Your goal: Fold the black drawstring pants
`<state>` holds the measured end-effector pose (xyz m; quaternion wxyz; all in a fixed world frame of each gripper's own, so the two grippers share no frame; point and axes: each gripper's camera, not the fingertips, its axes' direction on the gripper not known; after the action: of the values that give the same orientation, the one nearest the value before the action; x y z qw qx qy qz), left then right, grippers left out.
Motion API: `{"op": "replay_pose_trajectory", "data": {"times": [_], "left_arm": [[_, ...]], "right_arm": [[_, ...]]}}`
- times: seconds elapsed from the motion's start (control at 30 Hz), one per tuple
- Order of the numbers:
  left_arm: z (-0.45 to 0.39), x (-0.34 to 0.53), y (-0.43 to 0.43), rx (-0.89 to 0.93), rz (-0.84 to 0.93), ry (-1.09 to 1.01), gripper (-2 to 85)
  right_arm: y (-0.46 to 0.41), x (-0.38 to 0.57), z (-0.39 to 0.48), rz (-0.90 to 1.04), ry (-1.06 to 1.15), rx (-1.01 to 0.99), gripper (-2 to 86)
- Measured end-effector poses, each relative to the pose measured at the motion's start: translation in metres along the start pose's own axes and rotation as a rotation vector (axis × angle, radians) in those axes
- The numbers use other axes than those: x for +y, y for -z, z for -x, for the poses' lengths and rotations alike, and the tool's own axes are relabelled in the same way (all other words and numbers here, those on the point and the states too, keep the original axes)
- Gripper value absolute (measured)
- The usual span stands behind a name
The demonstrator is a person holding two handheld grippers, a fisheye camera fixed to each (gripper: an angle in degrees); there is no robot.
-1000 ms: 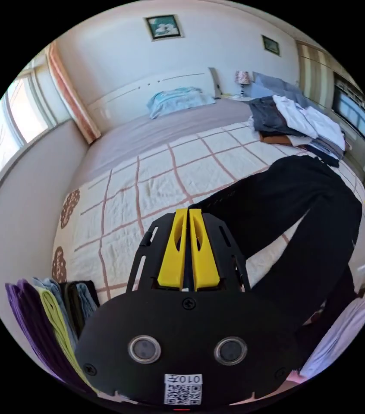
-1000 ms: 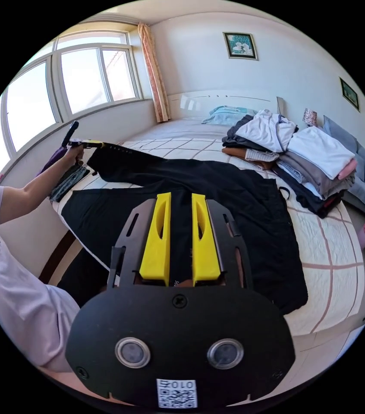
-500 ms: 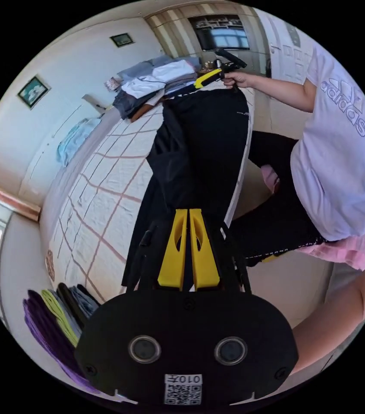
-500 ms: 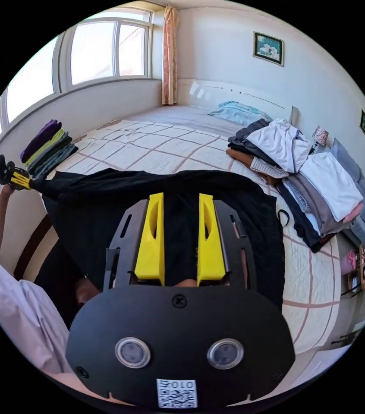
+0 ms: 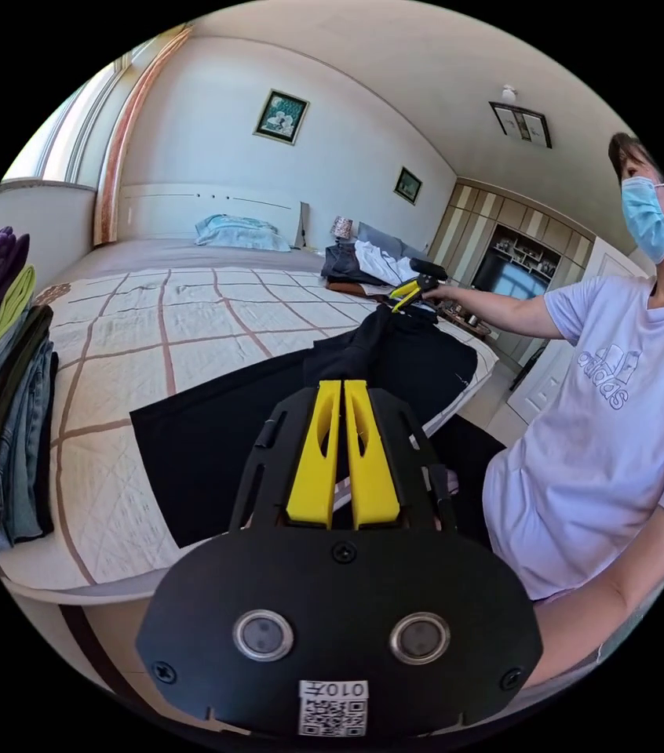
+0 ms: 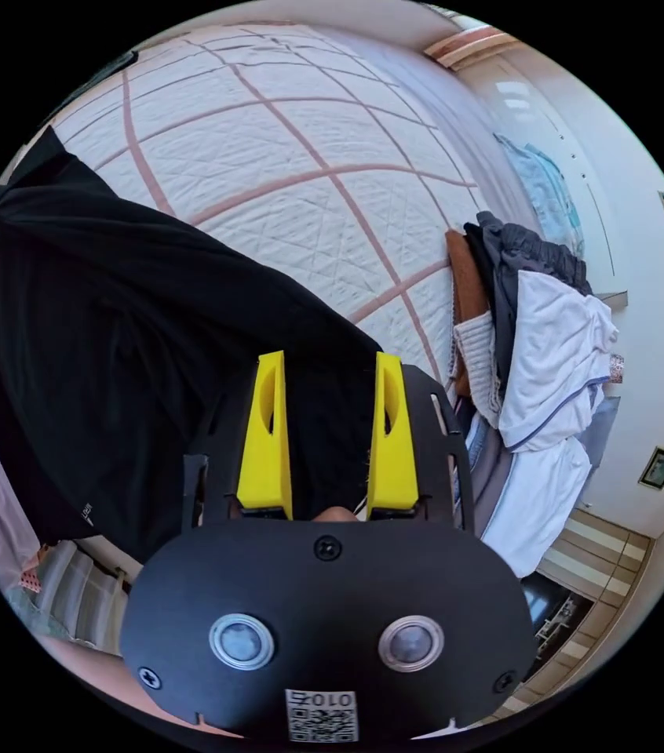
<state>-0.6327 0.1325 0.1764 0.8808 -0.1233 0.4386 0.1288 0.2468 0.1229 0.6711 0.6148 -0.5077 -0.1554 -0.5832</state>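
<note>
Between the hand-held gripper's point(image 6: 327, 369) jaws, black pants point(image 6: 136, 337).

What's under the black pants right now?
The black pants lie on the checked bedspread, one edge hanging past the bed's side. Whatever the bedspread carries beneath the cloth is covered.

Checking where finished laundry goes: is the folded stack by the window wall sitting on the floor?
No, the folded stack rests on the bed.

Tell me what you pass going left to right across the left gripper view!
Stack of folded clothes → checked bedspread → black pants → left tool → person's shirt.
</note>
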Motion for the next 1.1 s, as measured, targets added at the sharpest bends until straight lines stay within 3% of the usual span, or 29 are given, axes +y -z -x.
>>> {"op": "replay_pose_trajectory", "data": {"times": [0.23, 0.43, 0.6, 0.73, 0.93, 1.1], "left_arm": [[0.012, -0.004, 0.014, -0.056, 0.021, 0.046, -0.1], [0.023, -0.015, 0.02, -0.089, 0.062, 0.052, -0.1], [0.042, -0.027, 0.021, -0.077, 0.013, 0.094, -0.2], [0.069, -0.056, 0.017, -0.129, 0.058, 0.169, -0.2], [0.124, -0.13, 0.004, -0.163, 0.033, 0.285, -0.2], [0.122, -0.168, 0.015, -0.19, -0.107, 0.257, -0.2]], "right_arm": [[-0.032, -0.024, -0.046, 0.138, 0.051, -0.091, 16.3], [-0.052, 0.006, -0.094, 0.017, -0.11, -0.35, 15.5], [-0.051, 0.041, -0.097, -0.081, -0.105, -0.408, 4.9], [-0.028, 0.077, -0.104, -0.154, -0.089, -0.365, 3.2], [0.025, 0.181, -0.113, -0.378, -0.242, -0.283, 2.5], [0.065, 0.321, -0.035, -0.677, -0.353, -0.086, 2.4]]}}
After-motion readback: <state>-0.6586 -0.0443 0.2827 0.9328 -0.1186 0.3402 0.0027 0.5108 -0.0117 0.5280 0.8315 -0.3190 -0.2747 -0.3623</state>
